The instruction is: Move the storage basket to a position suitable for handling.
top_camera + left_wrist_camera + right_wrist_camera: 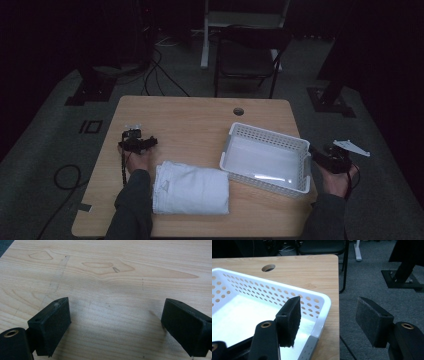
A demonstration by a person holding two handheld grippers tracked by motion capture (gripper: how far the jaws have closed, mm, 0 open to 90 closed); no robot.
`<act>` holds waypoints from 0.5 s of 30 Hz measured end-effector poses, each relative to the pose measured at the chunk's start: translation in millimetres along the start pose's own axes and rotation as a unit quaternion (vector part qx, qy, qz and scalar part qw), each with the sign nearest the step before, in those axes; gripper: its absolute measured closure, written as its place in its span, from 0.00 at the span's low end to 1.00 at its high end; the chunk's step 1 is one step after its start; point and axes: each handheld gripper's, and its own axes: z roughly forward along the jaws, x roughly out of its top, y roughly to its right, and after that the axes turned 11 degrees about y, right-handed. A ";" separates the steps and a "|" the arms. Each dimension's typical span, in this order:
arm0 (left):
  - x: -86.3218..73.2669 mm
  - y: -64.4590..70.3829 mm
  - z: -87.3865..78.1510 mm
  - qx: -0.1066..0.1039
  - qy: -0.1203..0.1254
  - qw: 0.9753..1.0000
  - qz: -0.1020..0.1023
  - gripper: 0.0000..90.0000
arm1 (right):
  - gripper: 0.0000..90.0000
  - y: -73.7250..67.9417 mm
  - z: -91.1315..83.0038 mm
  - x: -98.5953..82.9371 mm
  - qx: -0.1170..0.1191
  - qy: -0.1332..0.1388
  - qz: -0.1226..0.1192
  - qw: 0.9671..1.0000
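Observation:
A folded white towel point(190, 189) lies on the wooden table point(195, 115) near its front edge. To its right stands an empty white perforated basket point(265, 157). My left gripper point(145, 143) hovers left of the towel, over bare wood, open with nothing between its jaws point(115, 320). My right gripper point(320, 155) is at the basket's right end, open. In the right gripper view point(328, 315) one jaw hangs over the inside of the basket point(249, 302) and the other is outside, beyond the table's edge; the basket's corner wall sits between them.
A round cable hole point(238, 111) is in the table near its far edge. A dark chair point(247, 57) stands behind the table. Cables point(65, 175) lie on the grey carpet at the left. The person's sleeves come in from the bottom.

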 end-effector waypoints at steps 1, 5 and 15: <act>0.2 0.2 0.3 0.001 0.001 1.000 -0.001 0.10 | 0.41 -0.8 -0.1 0.1 0.001 -0.001 -0.001 1.000; 0.4 -0.5 -1.2 -0.006 -0.001 1.000 0.004 0.10 | 0.42 -2.4 -0.3 0.3 0.004 -0.001 -0.003 1.000; -3.4 -2.1 -5.3 -0.029 0.007 0.999 0.018 0.16 | 0.41 -20.5 -10.3 -5.5 0.034 -0.010 0.018 0.999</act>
